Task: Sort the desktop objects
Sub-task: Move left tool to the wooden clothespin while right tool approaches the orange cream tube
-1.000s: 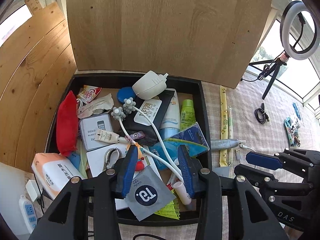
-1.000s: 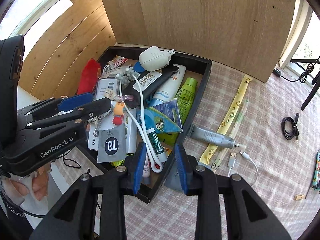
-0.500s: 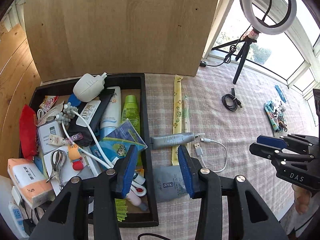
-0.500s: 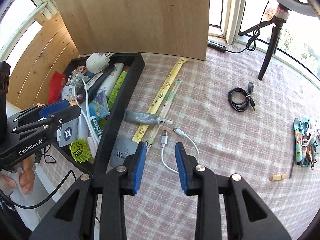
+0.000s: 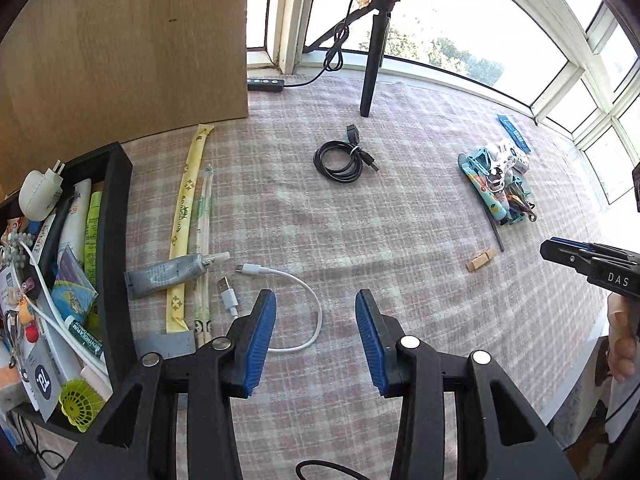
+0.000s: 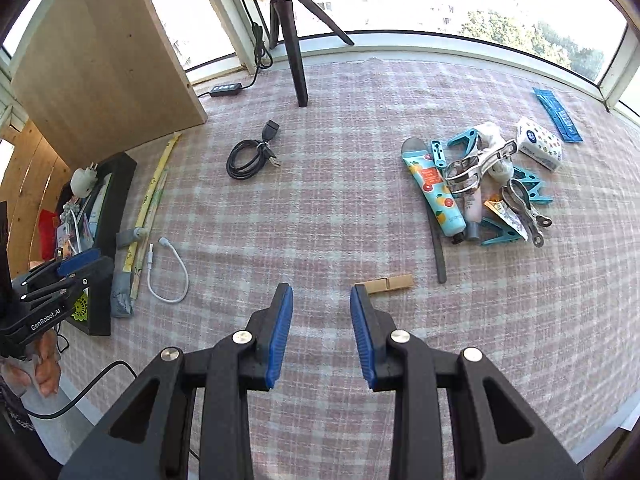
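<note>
**Both grippers empty, between picks**

While neither gripper carries anything, the sorting sits at a choosing step: both hover over the checked cloth of the surface (image 6: pixel 320 208) with jaws released and clear space between the blue pads. The left gripper (image 5: pixel 316 332) hangs just above the white cable (image 5: pixel 298 300), which lies in a loop near the black tray (image 5: pixel 116 240). That tray is already crowded with tubes, a charger and other small items. Just outside its wall lie a grey tube (image 5: pixel 168 274), a long yellow wrapper (image 5: pixel 186 216) and a pair of wrapped chopsticks (image 5: pixel 204 240), the tube resting across the wrapper.

The right gripper (image 6: pixel 322 328) points toward the wooden clothespin (image 6: pixel 390 283), which lies flat just ahead of its right pad. Beyond it sits a heap of clips and tubes (image 6: pixel 480 192), touching and overlapping, and well apart from these a coiled black cable (image 6: pixel 250 158).

My reading is that the nearest loose pieces come next: clothespin for the right, white cable for the left. The clothespin is low and thin, so the jaws must drop to the cloth and straddle it. The cable is limp; gripping the loop's middle would likely leave both plugs dangling.
</note>
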{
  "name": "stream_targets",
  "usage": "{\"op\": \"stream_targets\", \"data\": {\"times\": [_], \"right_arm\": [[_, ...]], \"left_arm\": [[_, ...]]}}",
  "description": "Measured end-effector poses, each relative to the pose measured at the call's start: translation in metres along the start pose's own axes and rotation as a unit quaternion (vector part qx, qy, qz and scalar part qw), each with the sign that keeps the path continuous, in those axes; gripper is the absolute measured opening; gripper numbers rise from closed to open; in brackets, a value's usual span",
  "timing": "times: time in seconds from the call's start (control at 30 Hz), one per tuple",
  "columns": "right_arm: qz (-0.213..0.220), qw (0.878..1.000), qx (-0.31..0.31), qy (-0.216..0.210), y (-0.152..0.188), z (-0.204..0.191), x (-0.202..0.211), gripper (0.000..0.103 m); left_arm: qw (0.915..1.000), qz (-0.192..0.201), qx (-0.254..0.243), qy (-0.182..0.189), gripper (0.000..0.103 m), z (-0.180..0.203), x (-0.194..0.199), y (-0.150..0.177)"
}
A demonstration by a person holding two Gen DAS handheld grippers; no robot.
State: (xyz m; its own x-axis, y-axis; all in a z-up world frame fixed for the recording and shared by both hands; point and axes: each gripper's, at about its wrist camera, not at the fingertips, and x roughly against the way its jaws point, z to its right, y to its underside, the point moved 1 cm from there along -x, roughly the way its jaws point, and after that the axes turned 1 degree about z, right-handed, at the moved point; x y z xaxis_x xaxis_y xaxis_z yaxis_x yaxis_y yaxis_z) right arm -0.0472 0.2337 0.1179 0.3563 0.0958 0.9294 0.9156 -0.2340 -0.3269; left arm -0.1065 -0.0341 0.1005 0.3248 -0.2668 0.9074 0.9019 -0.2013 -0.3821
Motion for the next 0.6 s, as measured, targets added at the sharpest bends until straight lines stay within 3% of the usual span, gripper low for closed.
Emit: {"op": "stream_targets", "data": {"times": [0.27,0.6], "right_arm": [[-0.005,0.999,-0.046,0.011,0.008,0.091,0.004,0.029],[-0.02,0.999,-0.033,-0.012,-0.014,0.114,-0.021,0.03]], "left_arm": [[0.9975,-0.018,-0.065,0.023,0.039,0.097,-0.033,-0.009],[0.988,-0.049,-0.144,0.029,0.039,0.184,-0.079,-0.014]]}}
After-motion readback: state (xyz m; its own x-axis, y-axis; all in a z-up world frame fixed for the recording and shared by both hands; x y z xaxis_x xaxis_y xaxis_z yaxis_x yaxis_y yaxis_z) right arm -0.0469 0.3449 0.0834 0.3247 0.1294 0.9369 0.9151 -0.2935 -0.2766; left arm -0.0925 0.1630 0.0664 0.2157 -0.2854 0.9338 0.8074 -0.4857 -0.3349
